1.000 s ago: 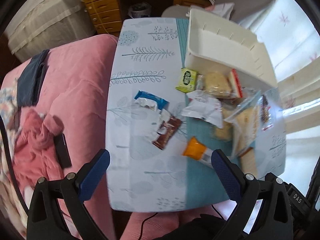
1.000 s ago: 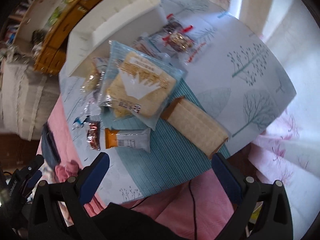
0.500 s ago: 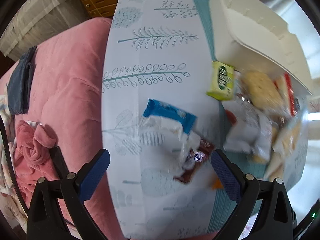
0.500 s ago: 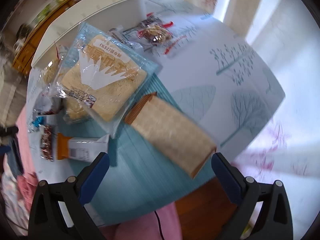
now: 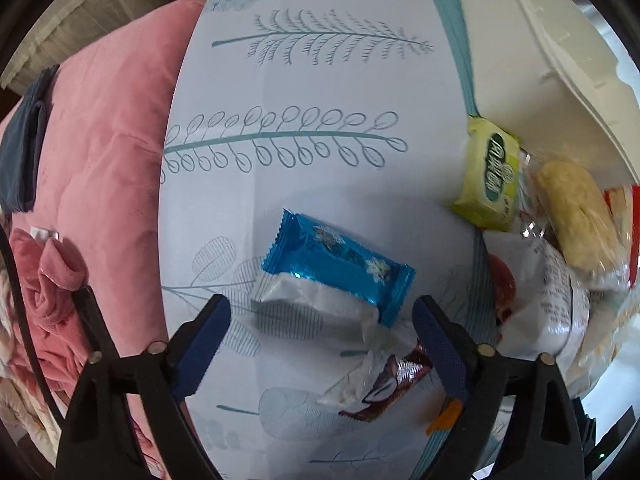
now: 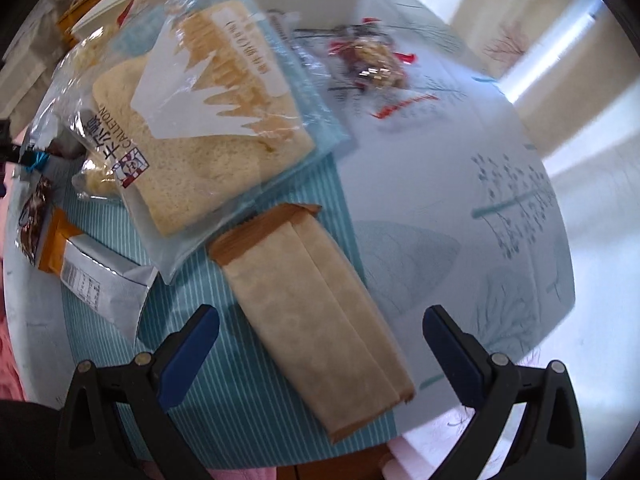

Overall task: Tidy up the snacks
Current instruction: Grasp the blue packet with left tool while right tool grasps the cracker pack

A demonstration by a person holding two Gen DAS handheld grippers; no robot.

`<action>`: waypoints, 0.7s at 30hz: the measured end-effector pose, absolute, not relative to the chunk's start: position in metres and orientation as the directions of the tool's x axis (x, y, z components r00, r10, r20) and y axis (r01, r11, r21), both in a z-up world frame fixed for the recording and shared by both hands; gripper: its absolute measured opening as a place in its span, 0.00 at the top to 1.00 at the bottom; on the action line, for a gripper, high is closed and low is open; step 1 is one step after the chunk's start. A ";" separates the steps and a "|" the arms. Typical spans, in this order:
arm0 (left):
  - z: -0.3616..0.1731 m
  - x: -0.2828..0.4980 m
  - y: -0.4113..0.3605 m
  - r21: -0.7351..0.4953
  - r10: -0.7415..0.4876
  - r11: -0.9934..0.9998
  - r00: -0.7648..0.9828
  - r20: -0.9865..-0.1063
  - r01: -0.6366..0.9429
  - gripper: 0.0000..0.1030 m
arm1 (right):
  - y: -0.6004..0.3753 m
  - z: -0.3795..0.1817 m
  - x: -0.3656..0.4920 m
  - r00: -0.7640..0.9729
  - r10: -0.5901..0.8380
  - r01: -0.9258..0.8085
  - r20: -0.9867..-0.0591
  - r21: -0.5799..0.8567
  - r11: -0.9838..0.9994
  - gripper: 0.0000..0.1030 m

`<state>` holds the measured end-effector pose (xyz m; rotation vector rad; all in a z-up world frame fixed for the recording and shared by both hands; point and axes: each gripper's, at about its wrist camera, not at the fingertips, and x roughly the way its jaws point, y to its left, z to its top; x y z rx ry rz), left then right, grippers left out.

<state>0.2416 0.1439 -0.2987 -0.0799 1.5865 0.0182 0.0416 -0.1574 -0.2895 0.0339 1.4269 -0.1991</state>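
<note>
Because the blue packet (image 5: 338, 266) is a light, slick foil pillow, crushable inside, it is best pinched across its puffed middle, not its crimped ends. It lies on the desk (image 5: 312, 80), well short of the white bin (image 5: 560, 68), between the left gripper (image 5: 320, 326) jaws, which are closing but not touching. The right gripper (image 6: 320, 326) hangs wide over the brown packet (image 6: 316, 312).

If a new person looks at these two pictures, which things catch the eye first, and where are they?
In the left wrist view, a bright blue snack packet lies on the leaf-patterned tablecloth, just ahead of the closing left gripper. In the right wrist view, a long tan packet lies between the open fingers of the right gripper, beside a bagged bread slice.
</note>
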 end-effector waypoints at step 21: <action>-0.320 0.230 0.193 -0.214 -0.216 0.955 0.013 -0.976 -0.207 0.53 | -0.168 -0.295 0.090 0.030 -0.009 0.214 -0.999 -0.002 0.977 0.37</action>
